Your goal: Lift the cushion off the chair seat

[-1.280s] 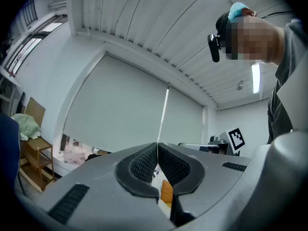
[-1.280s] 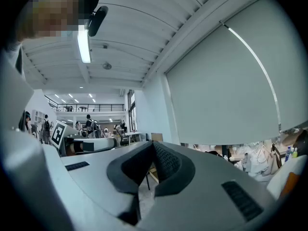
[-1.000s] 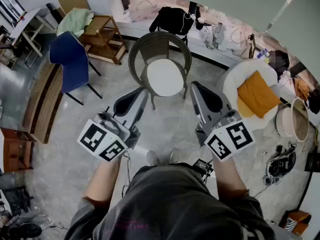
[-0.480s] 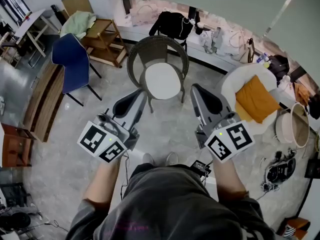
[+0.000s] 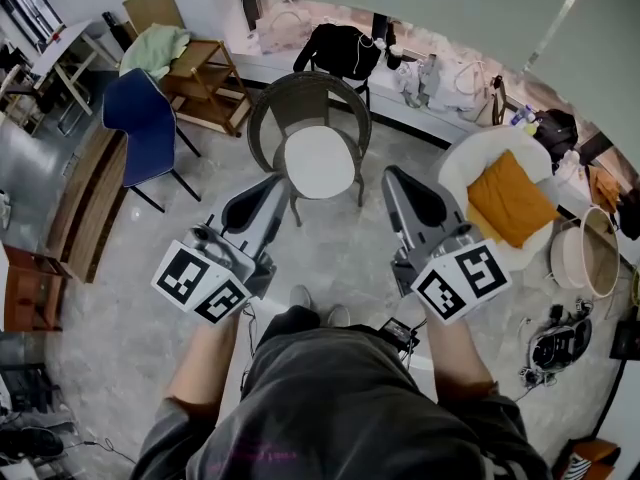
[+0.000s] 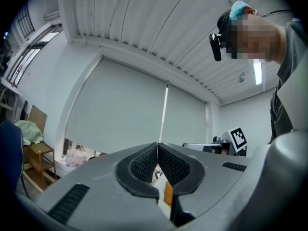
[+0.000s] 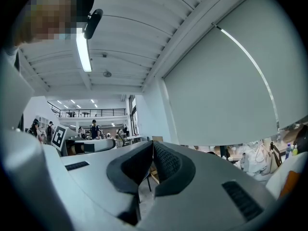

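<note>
The left gripper (image 6: 157, 150) has its two dark ribbed fingers (image 6: 140, 166) meeting at the tips with nothing held between them. A sliver of orange and white shows through the slot below the tips. Behind spreads a large pale roller blind (image 6: 125, 114) under a ribbed ceiling (image 6: 159, 28). At the left stand a wooden shelf (image 6: 38, 160) bearing a green cloth (image 6: 26, 130) and the edge of a blue chair (image 6: 8, 153). At the right sits a cube with a square marker (image 6: 238, 137), below the person's shoulder (image 6: 288, 81).

Blue chair (image 5: 145, 128) well left of left gripper (image 5: 278, 181), wooden shelf (image 5: 205, 86) with green cloth (image 5: 152, 46) beyond it. White armchair (image 5: 462, 163) with orange pillow (image 5: 510, 196) right of right gripper (image 5: 392, 172). Black bag (image 5: 340, 46) far ahead.
</note>
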Available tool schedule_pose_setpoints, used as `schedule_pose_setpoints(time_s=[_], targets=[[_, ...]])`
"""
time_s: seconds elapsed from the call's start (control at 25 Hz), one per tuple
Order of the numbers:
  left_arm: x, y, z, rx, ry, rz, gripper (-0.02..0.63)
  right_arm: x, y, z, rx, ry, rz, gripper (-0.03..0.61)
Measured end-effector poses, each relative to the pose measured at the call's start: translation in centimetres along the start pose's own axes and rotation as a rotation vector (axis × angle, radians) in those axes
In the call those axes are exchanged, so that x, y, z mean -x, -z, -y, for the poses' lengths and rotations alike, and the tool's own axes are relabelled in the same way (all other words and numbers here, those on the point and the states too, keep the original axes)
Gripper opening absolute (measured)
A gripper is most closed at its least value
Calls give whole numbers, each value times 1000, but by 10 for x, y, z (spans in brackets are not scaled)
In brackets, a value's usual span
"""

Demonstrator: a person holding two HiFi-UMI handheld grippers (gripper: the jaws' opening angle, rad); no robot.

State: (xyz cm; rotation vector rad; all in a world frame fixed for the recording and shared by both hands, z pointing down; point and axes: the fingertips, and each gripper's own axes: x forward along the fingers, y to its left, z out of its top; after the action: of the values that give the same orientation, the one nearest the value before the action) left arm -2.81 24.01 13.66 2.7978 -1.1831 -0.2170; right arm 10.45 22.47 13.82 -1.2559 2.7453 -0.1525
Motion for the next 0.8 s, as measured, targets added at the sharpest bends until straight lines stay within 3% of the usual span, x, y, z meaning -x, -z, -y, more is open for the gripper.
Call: schedule_pose_setpoints(time_s=[0.4,0.8], targets=[[-23,7,-25,10,-3,1,14,-22,8,23,-2,5,-17,12],[-61,16,-96,36,6,-16,14,-94,24,56,-18,15,-45,12]])
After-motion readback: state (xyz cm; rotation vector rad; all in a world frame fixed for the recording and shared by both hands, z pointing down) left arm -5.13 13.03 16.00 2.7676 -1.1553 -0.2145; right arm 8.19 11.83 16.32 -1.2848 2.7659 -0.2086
